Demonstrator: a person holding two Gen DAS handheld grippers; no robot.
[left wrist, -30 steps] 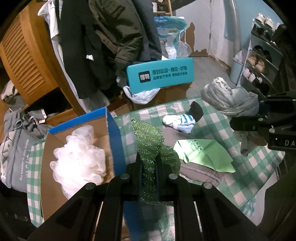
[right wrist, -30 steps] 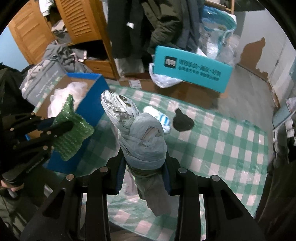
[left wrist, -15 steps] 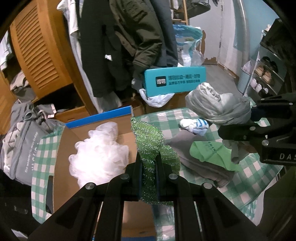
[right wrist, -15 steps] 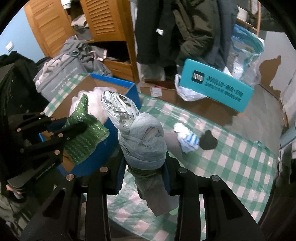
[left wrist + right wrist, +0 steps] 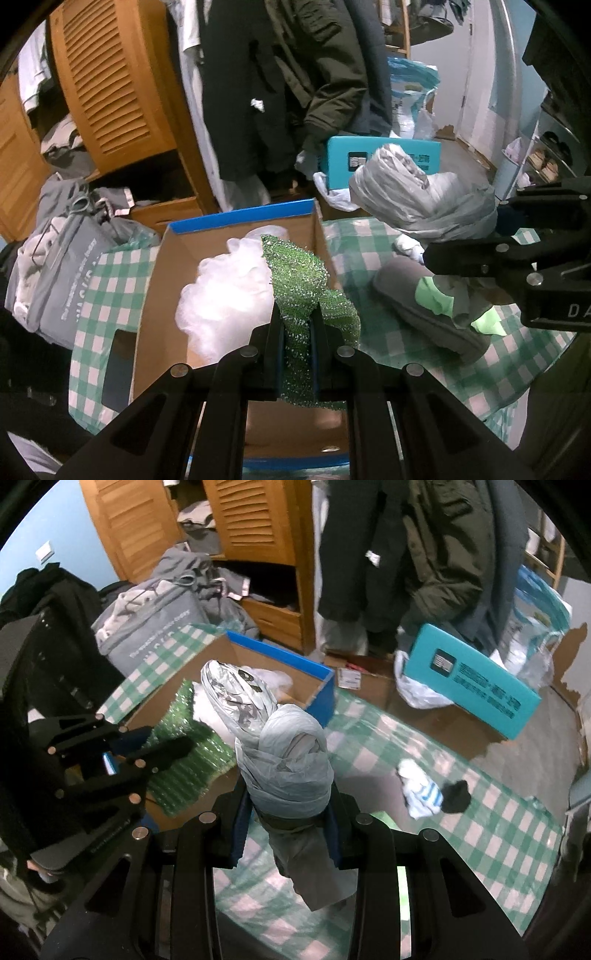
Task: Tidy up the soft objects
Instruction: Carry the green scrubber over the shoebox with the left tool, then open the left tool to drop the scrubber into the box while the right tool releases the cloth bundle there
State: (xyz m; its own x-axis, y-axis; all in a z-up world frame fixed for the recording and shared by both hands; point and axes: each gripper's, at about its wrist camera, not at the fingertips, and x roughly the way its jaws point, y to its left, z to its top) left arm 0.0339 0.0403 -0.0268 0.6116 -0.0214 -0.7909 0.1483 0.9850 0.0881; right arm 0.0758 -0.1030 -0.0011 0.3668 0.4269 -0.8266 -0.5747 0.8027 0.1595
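Note:
My left gripper (image 5: 297, 314) is shut on a sparkly green mesh cloth (image 5: 299, 280), held over an open cardboard box with a blue rim (image 5: 240, 218). A white fluffy wad (image 5: 221, 291) lies inside the box. My right gripper (image 5: 290, 797) is shut on a knotted grey bundle (image 5: 284, 749) that sticks up past its fingers, just right of the box's near corner. In the right wrist view the left gripper (image 5: 166, 738) with the green cloth (image 5: 184, 771) is at the left, over the box (image 5: 280, 653).
On the green checked tablecloth (image 5: 498, 823) lie a white-and-blue sock (image 5: 421, 790), a black sock (image 5: 458, 795), a folded grey garment (image 5: 417, 306) and a light green cloth (image 5: 432, 295). A teal carton (image 5: 472, 679), hanging coats (image 5: 325, 74) and a grey bag (image 5: 147, 635) surround the table.
Both grippers have carried their loads left toward the box. The green cloth now hangs over the box's inside, and the grey bundle has come up beside the box's corner.

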